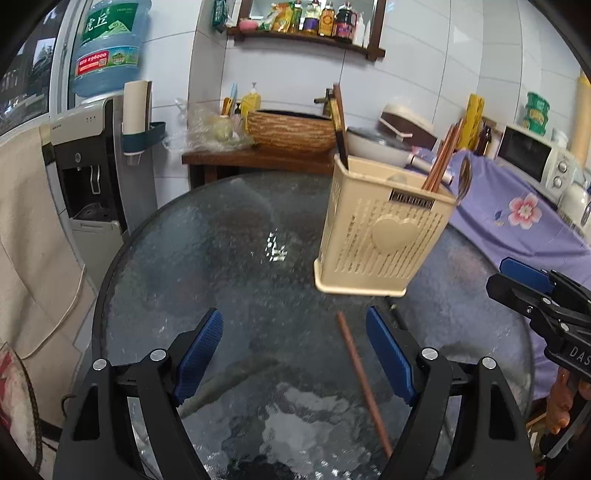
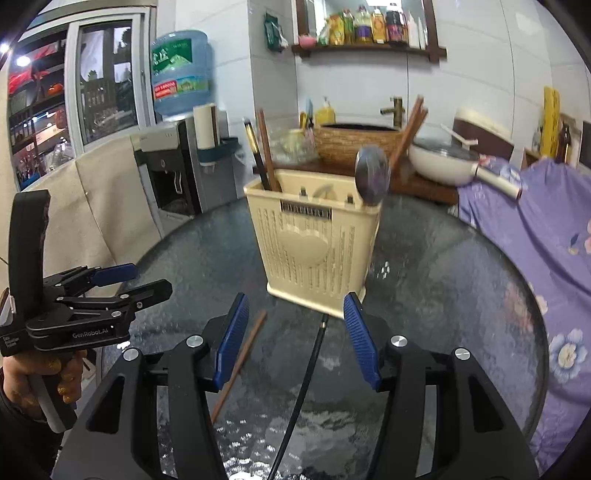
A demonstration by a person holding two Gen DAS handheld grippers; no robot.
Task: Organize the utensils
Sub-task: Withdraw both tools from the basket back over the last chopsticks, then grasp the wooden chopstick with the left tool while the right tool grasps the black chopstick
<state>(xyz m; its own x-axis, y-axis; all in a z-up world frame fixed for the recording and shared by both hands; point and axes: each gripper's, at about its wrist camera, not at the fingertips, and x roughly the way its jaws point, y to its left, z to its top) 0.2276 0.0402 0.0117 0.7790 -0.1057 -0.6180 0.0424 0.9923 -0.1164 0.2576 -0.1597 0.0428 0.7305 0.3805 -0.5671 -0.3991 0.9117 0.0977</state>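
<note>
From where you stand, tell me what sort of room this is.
Most likely a home kitchen or dining corner: a shelf of sauce bottles on the tiled wall, a water dispenser, a microwave, and a utensil holder on a round glass table.

Even indoor light, white glare on the glass table [image 1: 273,251], heavy fisheye bending — dark corners, slight motion blur.

Round glass table [image 2: 461,295]; beige utensil holder [image 2: 314,247], brown chopstick [image 2: 240,360], apparently black chopstick [image 2: 306,384] atop

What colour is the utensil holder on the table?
The utensil holder is cream beige, clearest in the right wrist view.
</note>
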